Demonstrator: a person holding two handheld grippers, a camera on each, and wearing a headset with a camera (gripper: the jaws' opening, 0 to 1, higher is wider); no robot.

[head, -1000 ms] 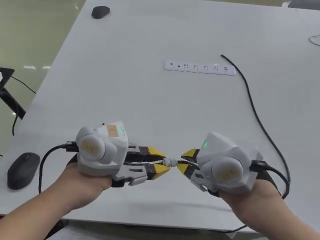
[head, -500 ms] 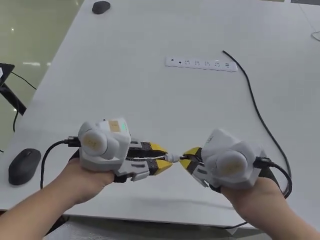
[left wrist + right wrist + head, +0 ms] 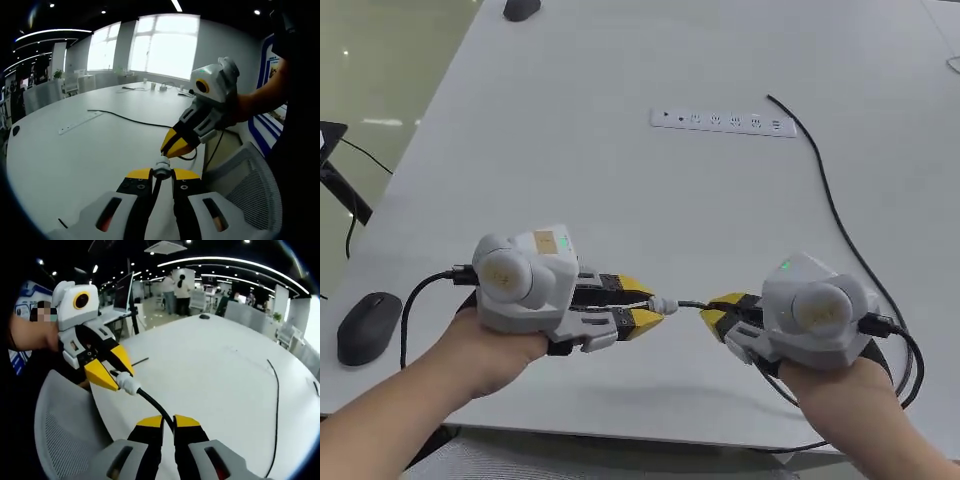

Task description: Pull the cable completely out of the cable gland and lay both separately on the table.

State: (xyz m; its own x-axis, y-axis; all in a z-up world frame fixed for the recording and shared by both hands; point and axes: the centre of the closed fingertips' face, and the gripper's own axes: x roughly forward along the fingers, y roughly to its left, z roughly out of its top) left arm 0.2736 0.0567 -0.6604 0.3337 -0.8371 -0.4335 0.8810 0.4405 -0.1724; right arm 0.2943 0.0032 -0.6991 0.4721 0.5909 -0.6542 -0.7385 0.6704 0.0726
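Above the table's near edge, my left gripper [image 3: 642,307] is shut on the white cable gland [image 3: 663,305], which pokes out from its yellow tips. The gland [image 3: 161,167] sits clamped between the jaws in the left gripper view. A short black cable [image 3: 691,304] runs from the gland to my right gripper [image 3: 720,310], which is shut on the cable's other end. In the right gripper view the cable [image 3: 156,406] rises from my jaws to the gland [image 3: 127,384] held by the left gripper [image 3: 112,372]. The right gripper [image 3: 172,146] shows ahead in the left gripper view.
A white power strip [image 3: 722,122] lies mid-table with a long black cord [image 3: 830,215] trailing to the right edge. A black mouse [image 3: 366,327] sits at the near left, another [image 3: 522,9] at the far end. A grey mesh chair [image 3: 65,435] stands below the grippers.
The right gripper has moved right, away from the left one. A stretch of black cable now shows between the gland and the right jaws, where they were almost touching before.
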